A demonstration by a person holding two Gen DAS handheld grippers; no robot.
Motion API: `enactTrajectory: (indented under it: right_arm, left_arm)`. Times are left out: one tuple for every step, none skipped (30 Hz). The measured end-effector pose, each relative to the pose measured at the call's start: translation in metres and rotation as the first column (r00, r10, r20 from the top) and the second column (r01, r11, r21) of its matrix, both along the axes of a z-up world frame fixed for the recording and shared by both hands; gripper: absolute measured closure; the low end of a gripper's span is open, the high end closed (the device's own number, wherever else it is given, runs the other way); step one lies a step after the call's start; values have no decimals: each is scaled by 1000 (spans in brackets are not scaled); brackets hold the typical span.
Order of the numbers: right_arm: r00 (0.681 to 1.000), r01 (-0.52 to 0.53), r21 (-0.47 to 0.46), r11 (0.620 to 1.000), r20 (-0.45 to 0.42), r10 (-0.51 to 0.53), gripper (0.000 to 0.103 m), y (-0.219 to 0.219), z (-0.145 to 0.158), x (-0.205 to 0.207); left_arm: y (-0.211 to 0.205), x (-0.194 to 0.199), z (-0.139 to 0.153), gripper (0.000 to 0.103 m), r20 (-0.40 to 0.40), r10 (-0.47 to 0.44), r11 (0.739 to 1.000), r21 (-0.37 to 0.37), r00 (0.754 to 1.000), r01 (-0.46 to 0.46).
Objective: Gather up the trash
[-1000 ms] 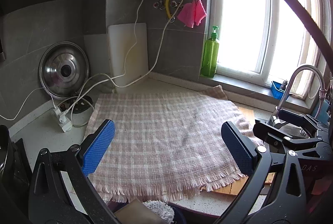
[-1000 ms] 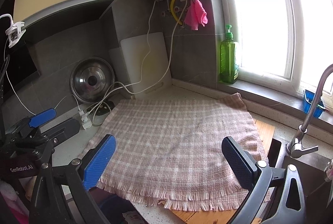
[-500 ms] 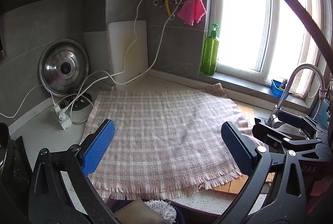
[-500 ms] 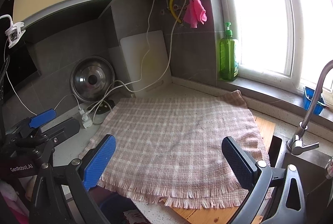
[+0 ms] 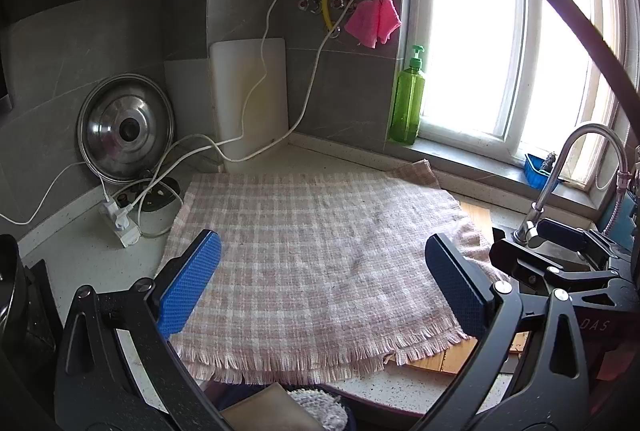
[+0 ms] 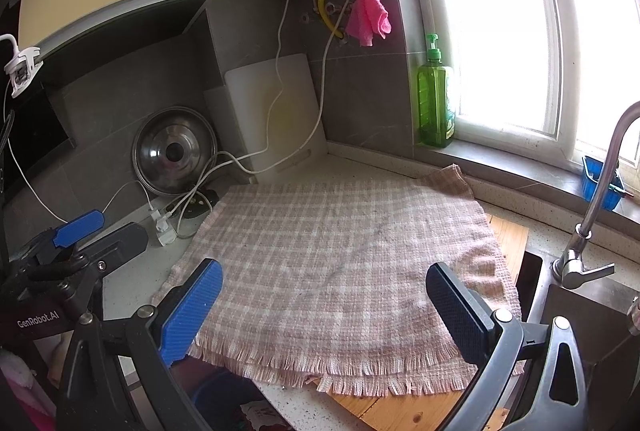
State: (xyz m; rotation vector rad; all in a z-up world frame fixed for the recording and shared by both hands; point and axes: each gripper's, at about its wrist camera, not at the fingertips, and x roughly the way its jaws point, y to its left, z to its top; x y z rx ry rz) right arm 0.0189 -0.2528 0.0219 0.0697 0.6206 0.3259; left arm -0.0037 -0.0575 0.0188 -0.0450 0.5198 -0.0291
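A pink checked cloth lies flat on the kitchen counter over a wooden board; it also shows in the right wrist view. No loose trash shows on it. My left gripper is open and empty, held above the cloth's near edge. My right gripper is open and empty, also above the near edge. Below the counter edge a dark bin with brown paper and a white wad shows. The left gripper appears at the left of the right wrist view.
A steel pot lid, a white cutting board and a power strip with white cables stand at the back left. A green soap bottle stands on the sill. A faucet and sink are at the right.
Both grippers have drawn back and risen a little, so the cloth sits slightly further away in both views. The fingers stay open.
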Motion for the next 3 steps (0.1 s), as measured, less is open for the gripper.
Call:
enactTrajectory:
  right_arm:
    - [1000, 0, 1, 1000, -1, 0, 0, 0, 0, 0]
    - [1000, 0, 1, 1000, -2, 0, 0, -1, 0, 1]
    - [1000, 1, 0, 1000, -4, -1, 0, -1, -1, 2]
  left_arm:
    - [-1, 0, 0, 0, 9, 7, 1000, 9, 1000, -7]
    - [-1, 0, 0, 0, 15, 11, 1000, 15, 1000, -12]
    - [-3, -1, 0, 0, 16, 17, 1000, 10, 1000, -18]
